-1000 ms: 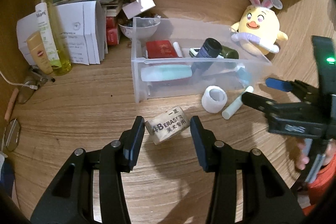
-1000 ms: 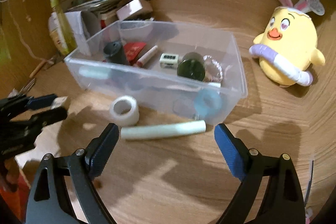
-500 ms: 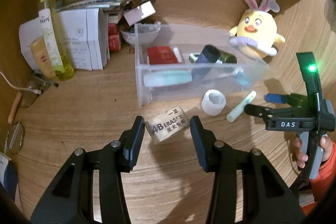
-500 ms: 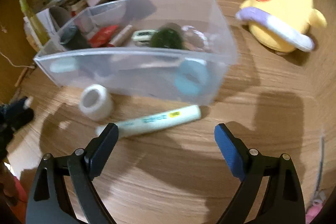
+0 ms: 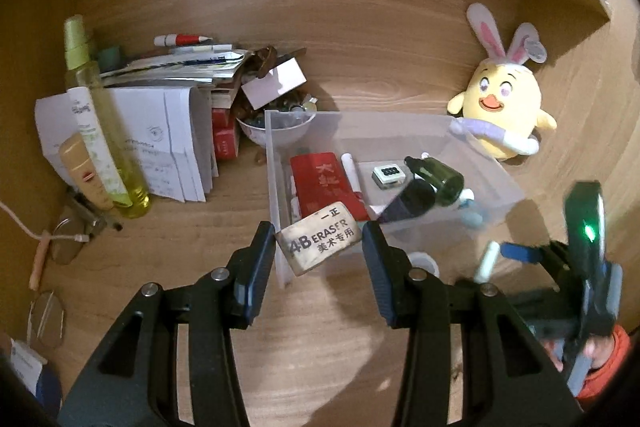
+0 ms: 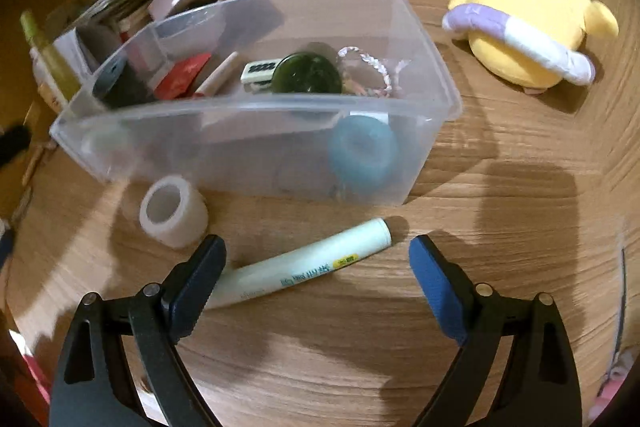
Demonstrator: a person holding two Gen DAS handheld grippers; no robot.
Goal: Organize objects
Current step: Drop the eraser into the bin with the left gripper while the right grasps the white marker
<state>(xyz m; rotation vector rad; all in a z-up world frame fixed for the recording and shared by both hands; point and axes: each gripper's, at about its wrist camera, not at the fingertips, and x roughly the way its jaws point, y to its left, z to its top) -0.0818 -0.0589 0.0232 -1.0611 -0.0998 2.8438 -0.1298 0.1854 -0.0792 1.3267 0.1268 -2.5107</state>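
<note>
My left gripper (image 5: 319, 245) is shut on a beige 4B eraser (image 5: 324, 238) and holds it raised over the near left corner of the clear plastic bin (image 5: 496, 183). The bin holds a red booklet (image 5: 320, 183), a green bottle (image 5: 438, 176) and other small items. My right gripper (image 6: 316, 269) is open and low over the desk, its fingers on either side of a pale green marker (image 6: 304, 265). A white tape roll (image 6: 172, 213) stands left of the marker, in front of the bin (image 6: 436, 67). The right gripper also shows in the left wrist view (image 5: 516, 253).
A yellow bunny-eared plush (image 5: 502, 107) sits right of the bin. Papers (image 5: 160, 131), a green spray bottle (image 5: 100, 131), a small bowl (image 5: 276, 131) and boxes crowd the back left. Glasses (image 5: 46, 315) and a cable (image 5: 24, 227) lie at the left edge.
My left gripper has lifted the eraser off the desk and carried it forward over the bin's near corner. My right gripper has moved down and closer to the marker, still open.
</note>
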